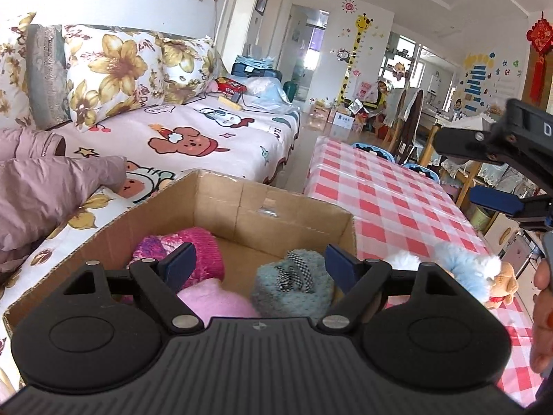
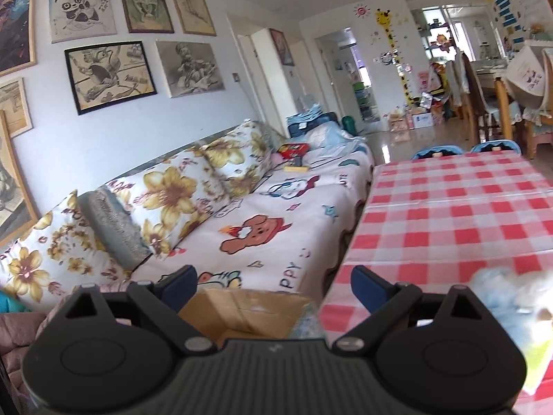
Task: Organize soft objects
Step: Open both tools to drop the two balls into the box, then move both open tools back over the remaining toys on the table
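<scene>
An open cardboard box [image 1: 276, 214] stands at the table's near left corner. Inside lie a pink knit hat [image 1: 204, 249], a light pink soft item [image 1: 217, 301] and a grey-blue fluffy item with a checked bow [image 1: 293, 280]. My left gripper [image 1: 259, 263] is open and empty just above the box. A blue and white plush [image 1: 463, 263] and a small tan plush [image 1: 504, 283] lie on the checked table to the right of the box. My right gripper [image 2: 274, 287] is open and empty, held high over the box's edge [image 2: 249, 307]; the blue plush [image 2: 511, 294] sits at its right.
A red and white checked table [image 1: 390, 193] runs ahead. A sofa with a cartoon cover [image 1: 193, 138], flowered cushions [image 1: 114, 69] and a mauve jacket [image 1: 45, 186] lies on the left. Blue stools [image 2: 466, 150] and dining chairs stand beyond the table.
</scene>
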{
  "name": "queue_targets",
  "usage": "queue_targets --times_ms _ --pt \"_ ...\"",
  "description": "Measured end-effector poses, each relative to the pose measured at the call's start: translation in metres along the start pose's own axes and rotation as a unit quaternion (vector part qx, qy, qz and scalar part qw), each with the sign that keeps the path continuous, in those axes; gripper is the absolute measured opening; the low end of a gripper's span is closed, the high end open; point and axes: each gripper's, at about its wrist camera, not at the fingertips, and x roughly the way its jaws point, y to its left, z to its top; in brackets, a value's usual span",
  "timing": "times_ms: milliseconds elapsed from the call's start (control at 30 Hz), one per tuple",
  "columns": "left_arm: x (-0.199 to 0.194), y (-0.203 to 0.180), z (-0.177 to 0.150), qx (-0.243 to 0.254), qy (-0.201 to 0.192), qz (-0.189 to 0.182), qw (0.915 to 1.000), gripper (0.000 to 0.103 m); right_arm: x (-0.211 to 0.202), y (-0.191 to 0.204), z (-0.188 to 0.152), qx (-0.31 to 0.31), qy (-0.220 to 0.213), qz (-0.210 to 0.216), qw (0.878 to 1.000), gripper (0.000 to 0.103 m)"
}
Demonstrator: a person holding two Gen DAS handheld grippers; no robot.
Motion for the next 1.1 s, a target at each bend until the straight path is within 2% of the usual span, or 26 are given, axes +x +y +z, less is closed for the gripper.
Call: queue_targets --times_ms 633,700,1100 --pt "0.001 -0.028 -0.006 0.063 -0.022 -0.027 0.9974 0.101 -0.040 -0.053 -0.001 -0.010 -0.012 -0.056 0.998 0.097" --pt "0.002 -0.029 -0.007 0.066 -0.022 -0.034 0.9970 0.103 -0.044 -0.058 -0.001 -0.010 -0.013 -0.061 0.998 0.099" --pt "-0.001 -0.038 -0.016 0.122 -0.032 -0.062 0.9900 0.103 -0.072 -0.093 0.001 0.002 -0.031 -0.092 0.995 0.102"
